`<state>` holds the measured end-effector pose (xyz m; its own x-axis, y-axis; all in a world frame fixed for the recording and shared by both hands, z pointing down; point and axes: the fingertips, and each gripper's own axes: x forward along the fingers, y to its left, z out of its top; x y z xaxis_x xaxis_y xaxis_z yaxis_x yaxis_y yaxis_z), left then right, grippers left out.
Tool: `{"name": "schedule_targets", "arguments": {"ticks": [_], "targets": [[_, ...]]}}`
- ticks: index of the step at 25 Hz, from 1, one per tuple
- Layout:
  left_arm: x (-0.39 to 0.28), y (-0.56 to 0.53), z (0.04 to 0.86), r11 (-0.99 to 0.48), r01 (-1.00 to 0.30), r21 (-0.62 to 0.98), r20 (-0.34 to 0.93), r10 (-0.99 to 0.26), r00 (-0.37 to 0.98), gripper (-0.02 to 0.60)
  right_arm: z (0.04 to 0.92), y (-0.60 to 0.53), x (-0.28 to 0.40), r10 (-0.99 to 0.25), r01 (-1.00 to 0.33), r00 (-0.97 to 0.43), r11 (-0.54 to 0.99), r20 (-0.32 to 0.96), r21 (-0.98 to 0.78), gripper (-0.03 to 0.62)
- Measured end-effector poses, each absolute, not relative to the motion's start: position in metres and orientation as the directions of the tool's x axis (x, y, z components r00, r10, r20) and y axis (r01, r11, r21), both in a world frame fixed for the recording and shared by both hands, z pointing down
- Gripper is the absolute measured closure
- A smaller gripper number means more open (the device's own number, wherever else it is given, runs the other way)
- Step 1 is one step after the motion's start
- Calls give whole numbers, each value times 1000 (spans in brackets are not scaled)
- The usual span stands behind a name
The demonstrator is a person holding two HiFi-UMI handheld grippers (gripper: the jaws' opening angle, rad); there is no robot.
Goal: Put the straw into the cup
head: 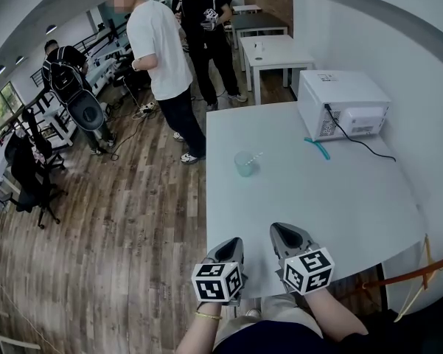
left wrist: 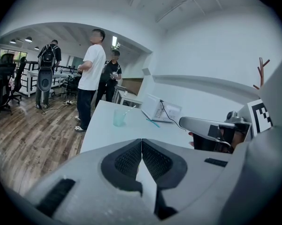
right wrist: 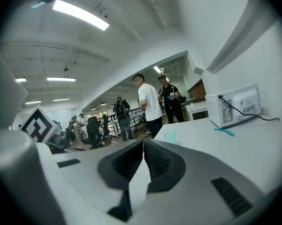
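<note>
A clear pale-green cup (head: 245, 164) stands on the white table (head: 354, 198), left of its middle, with a white straw (head: 253, 156) leaning out of it. A teal straw (head: 317, 148) lies loose beside the microwave. My left gripper (head: 233, 243) and right gripper (head: 287, 231) hang side by side over the table's near edge, well short of the cup. Both are shut with nothing between their pads. The left gripper view has its shut gripper (left wrist: 141, 142) below the distant cup (left wrist: 119, 117). From the right gripper (right wrist: 143, 142) the cup (right wrist: 170, 136) shows just above the jaws.
A white microwave (head: 344, 104) with a black cable stands at the table's far right. People (head: 162, 57) stand on the wooden floor beyond the table's far left corner. More white tables (head: 273, 50) and office chairs (head: 33, 172) fill the room behind.
</note>
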<state>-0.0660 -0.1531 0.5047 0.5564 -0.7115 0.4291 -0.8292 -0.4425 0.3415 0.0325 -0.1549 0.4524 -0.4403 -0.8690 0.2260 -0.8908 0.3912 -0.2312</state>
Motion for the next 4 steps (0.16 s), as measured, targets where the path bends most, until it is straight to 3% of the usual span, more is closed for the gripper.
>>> {"name": "schedule_targets", "arguments": {"ticks": [4], "targets": [[-68,-154,503,-445,-828,341,425,-713,558,561,452,-156,29,-869,-890,-442,395,223,-228,560]]}}
